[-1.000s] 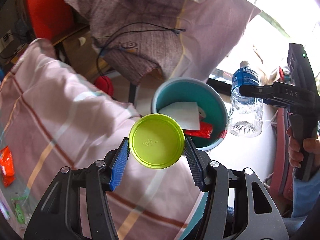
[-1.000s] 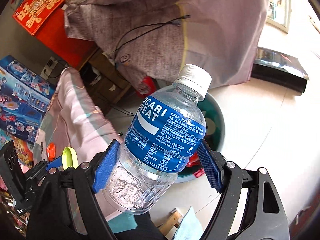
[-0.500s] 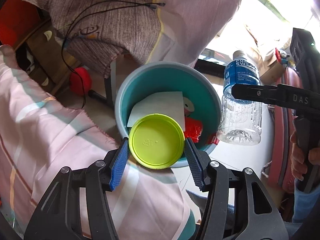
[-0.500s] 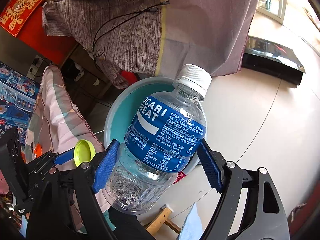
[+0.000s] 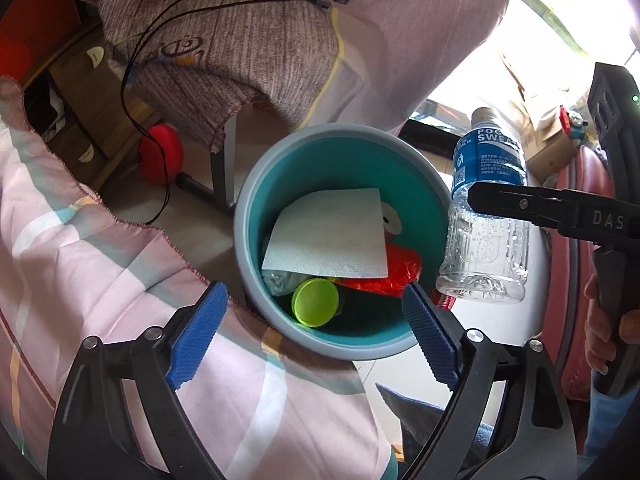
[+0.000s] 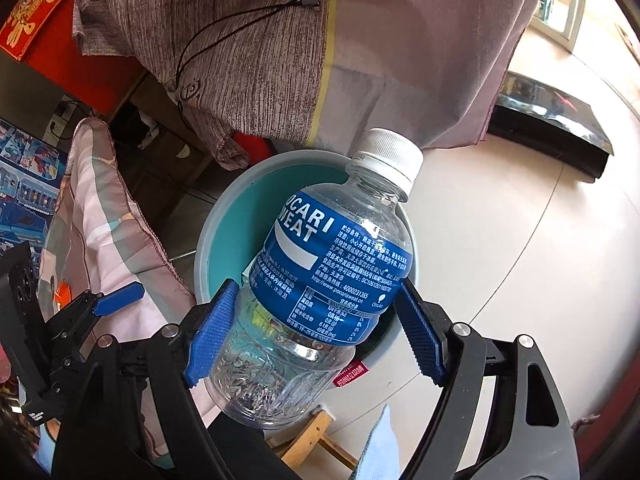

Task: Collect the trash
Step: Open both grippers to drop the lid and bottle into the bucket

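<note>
My left gripper (image 5: 316,332) is open and empty, just above the near rim of a teal bin (image 5: 256,184). A lime green lid (image 5: 315,302) lies inside the bin beside a white paper napkin (image 5: 332,236) and a red wrapper (image 5: 384,276). My right gripper (image 6: 312,332) is shut on a clear plastic bottle (image 6: 332,264) with a blue label and white cap. It holds the bottle upright at the bin's right rim (image 6: 224,208). The bottle also shows in the left wrist view (image 5: 486,216).
A pink checked blanket (image 5: 80,272) lies left of the bin and under my left gripper. A grey-pink cloth (image 5: 248,40) with a black cable hangs behind the bin. A red round object (image 5: 160,156) sits on the floor. A black box (image 6: 548,128) lies on the floor at right.
My left gripper opened and let go of the green lid, which dropped into the bin. My right gripper brought the bottle closer over the bin's rim.
</note>
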